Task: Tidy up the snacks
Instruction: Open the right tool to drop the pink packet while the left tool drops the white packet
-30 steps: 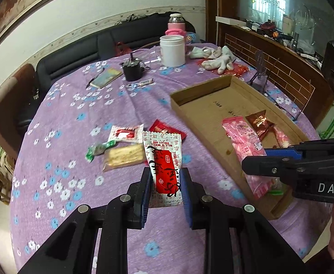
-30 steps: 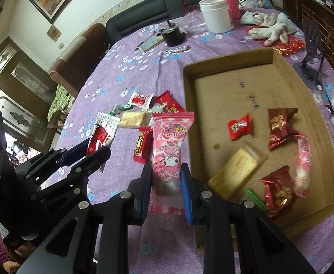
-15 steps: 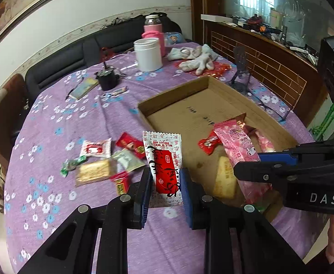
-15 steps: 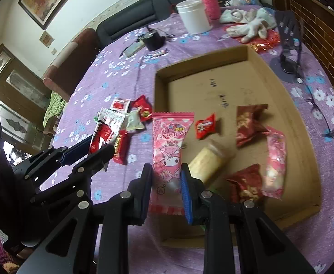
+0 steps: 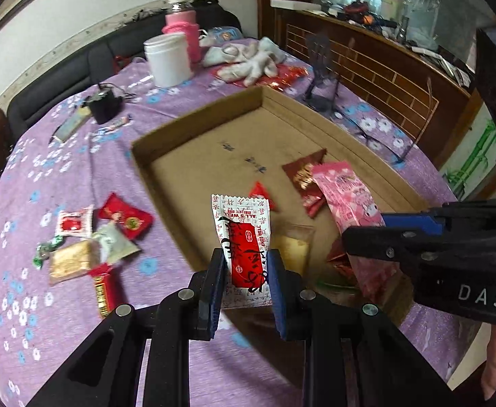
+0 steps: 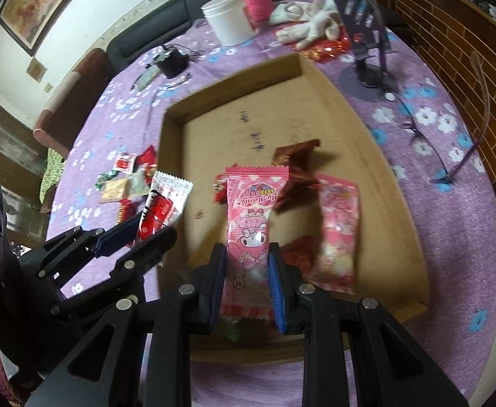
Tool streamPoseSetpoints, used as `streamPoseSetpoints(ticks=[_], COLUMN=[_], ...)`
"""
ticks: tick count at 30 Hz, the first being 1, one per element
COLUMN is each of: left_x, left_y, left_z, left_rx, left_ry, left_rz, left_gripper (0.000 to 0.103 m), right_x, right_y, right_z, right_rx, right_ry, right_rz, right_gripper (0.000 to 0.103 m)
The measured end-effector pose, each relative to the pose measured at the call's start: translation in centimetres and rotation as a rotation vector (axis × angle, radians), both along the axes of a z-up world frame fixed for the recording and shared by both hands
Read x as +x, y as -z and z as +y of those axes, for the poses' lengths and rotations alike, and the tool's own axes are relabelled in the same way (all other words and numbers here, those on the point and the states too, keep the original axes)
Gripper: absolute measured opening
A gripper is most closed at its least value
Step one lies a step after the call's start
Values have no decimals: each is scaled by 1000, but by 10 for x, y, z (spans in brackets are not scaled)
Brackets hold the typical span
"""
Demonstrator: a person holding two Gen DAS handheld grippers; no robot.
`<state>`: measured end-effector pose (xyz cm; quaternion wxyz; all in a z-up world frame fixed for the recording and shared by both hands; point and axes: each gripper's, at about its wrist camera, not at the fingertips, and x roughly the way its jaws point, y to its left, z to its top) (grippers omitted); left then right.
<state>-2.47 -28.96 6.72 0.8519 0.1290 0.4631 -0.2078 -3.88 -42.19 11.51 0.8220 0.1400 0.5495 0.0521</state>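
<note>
Both pairs of tongs have come across from the purple flowered tablecloth (image 5: 78, 322) to the shallow brown cardboard tray (image 5: 193, 125) in the last second, each carrying a packet, so the job looks to be at the point of dropping two more snacks in with those already sorted. On the left, a small heap still lies on the cloth beside the tray's left wall: a red foil sachet (image 5: 126, 215), a white-and-red square sachet (image 5: 73, 222), a tan biscuit bar in clear wrap (image 5: 70, 261) and a slim red-and-gold bar (image 5: 103, 290); these remain to be fetched. The left gripper (image 5: 246, 271) is clamped on the lower half of a white packet with a red label (image 5: 244, 237), which stands up between the blue pads and now hangs over the tray's near left corner instead of over the cloth. To the right, the right gripper (image 6: 248, 264) is pinched on a long pink cartoon-printed packet (image 6: 253, 217), upright between its pads and held above the tray's near edge. Under and beyond it on the tray floor lie a dark red foil bag (image 6: 293, 159) and a second pink packet (image 6: 338, 224).
</note>
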Motion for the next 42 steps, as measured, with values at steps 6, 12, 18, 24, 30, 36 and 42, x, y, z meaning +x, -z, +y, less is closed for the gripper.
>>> streamPoseSetpoints(ticks=[6, 12, 18, 24, 30, 36, 42], left_x=[-1, 0, 1, 1, 2, 2, 1], left_y=[12, 20, 22, 22, 20, 15, 9], left_z=[-11, -14, -17, -18, -18, -16, -13], left_rx=[7, 19, 37, 40, 44, 40, 37], left_ry=[30, 38, 51, 57, 62, 61, 63], left_rz=[32, 57, 50, 45, 37, 26, 9], left_gripper=[25, 25, 26, 27, 27, 29, 29], right_x=[3, 8, 12, 11, 10, 8, 4], right_y=[9, 14, 15, 13, 8, 4, -4], right_z=[-8, -11, -11, -12, -10, -10, -8], right_rx=[-12, -15, -25, -35, -58, -68, -74], right_ry=[17, 29, 38, 42, 48, 56, 63], right_rz=[25, 42, 44, 39, 20, 11, -15], right_gripper=[23, 23, 24, 24, 25, 28, 30])
